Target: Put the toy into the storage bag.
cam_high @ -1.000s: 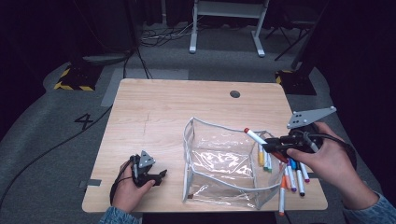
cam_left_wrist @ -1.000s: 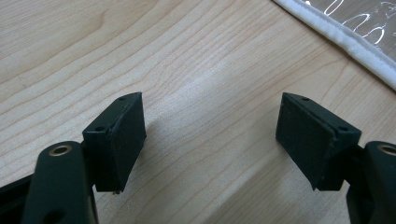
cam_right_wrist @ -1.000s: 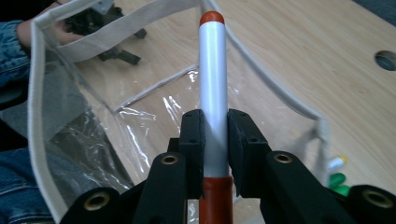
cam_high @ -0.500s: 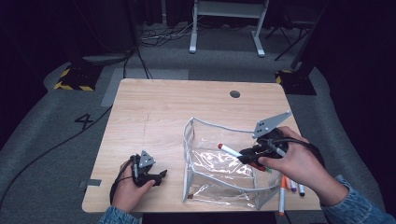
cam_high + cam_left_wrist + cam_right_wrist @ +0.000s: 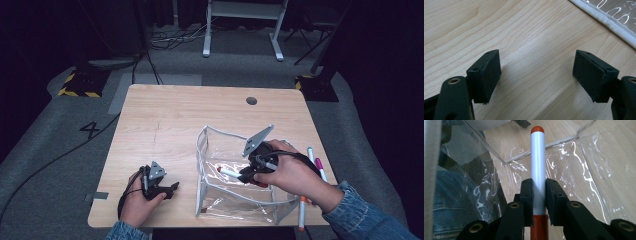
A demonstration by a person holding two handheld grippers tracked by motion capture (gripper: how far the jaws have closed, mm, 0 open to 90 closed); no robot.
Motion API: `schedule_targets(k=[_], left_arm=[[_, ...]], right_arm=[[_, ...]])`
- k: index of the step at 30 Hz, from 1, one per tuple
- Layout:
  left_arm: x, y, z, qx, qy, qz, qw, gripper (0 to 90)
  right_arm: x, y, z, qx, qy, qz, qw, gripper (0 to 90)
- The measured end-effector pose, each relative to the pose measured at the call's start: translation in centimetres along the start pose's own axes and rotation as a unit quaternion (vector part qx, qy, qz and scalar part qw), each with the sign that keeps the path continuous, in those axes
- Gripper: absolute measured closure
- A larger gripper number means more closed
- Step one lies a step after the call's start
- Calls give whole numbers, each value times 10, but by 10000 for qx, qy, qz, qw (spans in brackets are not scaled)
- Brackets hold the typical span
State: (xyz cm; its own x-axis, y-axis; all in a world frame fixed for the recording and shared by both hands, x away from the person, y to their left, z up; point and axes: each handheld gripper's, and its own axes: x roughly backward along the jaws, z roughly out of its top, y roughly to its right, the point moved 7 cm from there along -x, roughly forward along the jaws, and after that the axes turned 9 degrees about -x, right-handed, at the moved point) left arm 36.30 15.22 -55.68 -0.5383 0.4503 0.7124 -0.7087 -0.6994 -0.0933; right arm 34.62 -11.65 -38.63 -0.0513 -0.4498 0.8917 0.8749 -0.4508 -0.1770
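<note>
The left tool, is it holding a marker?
No, in the left gripper view the left tool stands open over the bare wooden table, with nothing between its pads.

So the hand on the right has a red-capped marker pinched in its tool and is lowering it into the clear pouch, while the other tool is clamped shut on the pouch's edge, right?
Not quite. The left gripper is open with nothing between its jaws, resting on the table beside the clear pouch, as the left gripper view shows. The rest holds: the right gripper pinches the red-capped marker inside the pouch.
</note>
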Motion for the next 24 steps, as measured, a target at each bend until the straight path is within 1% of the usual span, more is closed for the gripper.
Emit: schedule_targets(k=[4,9,12,13,14,15,20,24], left_arm=[[0,0,0,-2,1,-3,10000,230],[0,1,0,16,5,-31,10000,229],[0,0,0,8,4,-22,10000,229],[0,0,0,5,3,-16,10000,229],[0,0,0,5,3,-16,10000,229],[0,0,0,-12,-2,5,10000,229],[0,0,0,-7,3,16,10000,228],[0,0,0,-7,3,17,10000,228]], right_arm=[[-15,0,-2,69,-192,57,9998,770],[-34,3,-6,50,-541,75,9985,770],[-42,3,-8,56,-720,269,9970,769],[-45,4,-9,42,-790,274,9965,769],[-45,4,-9,42,-790,274,9965,769],[-49,6,-11,35,-896,301,9955,769],[-59,11,-17,10,-1139,269,9931,769],[-66,13,-21,28,-1301,341,9909,769]])
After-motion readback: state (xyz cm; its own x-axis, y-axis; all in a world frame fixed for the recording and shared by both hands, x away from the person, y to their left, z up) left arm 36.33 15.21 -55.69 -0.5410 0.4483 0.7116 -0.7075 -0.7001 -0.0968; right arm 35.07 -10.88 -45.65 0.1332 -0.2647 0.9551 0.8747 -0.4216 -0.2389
